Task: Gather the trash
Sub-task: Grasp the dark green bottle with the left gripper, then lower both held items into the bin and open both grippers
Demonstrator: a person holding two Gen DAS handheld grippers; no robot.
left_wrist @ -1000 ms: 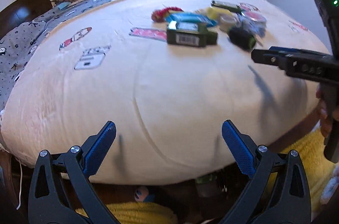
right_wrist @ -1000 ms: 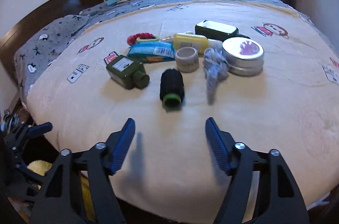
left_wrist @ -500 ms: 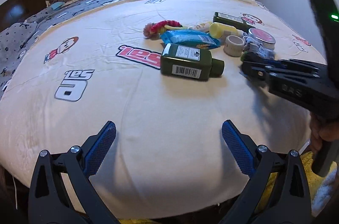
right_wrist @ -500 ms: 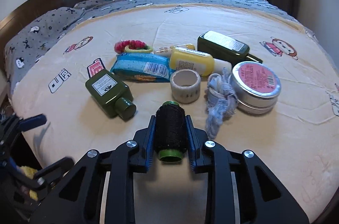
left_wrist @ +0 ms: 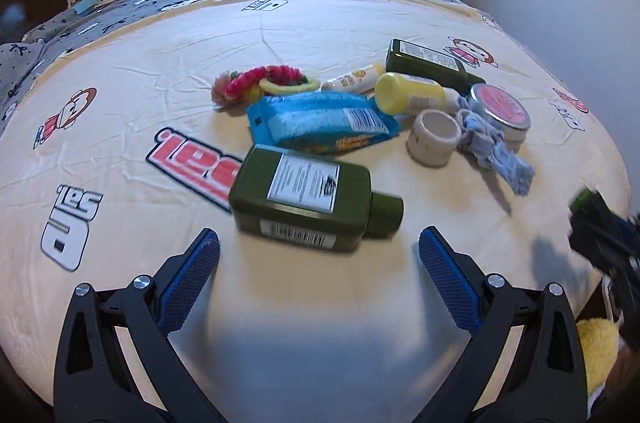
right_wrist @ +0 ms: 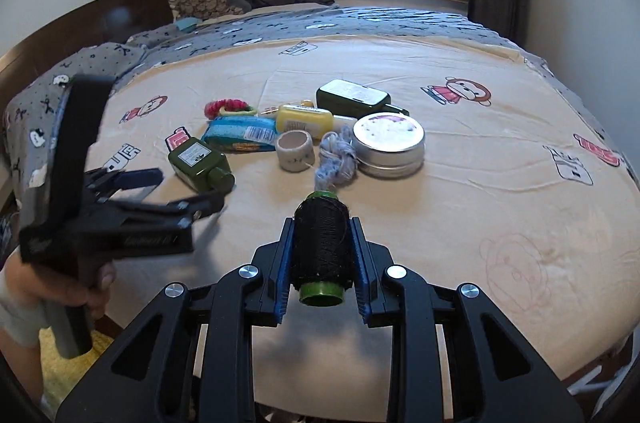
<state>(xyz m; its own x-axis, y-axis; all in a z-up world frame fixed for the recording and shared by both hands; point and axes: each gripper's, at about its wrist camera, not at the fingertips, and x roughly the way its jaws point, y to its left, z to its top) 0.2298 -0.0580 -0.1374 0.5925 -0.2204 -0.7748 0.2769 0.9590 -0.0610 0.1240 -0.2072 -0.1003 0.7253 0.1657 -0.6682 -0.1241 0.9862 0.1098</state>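
Right hand-held gripper [right_wrist: 322, 259] clamped on black thread spool [right_wrist: 321, 247]; left hand-held gripper [left_wrist: 318, 269] apart near green bottle [left_wrist: 306, 201].

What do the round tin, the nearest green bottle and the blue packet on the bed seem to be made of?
Round tin: probably metal, with a brushed silver sheen on its wall.
Nearest green bottle: likely opaque plastic, smooth and slightly glossy, with a paper label.
Blue packet: probably plastic film, shiny and creased.

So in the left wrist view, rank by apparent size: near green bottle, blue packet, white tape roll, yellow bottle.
1. Near green bottle, though it is closest to the camera.
2. Blue packet.
3. Yellow bottle and white tape roll: too alike to rank.
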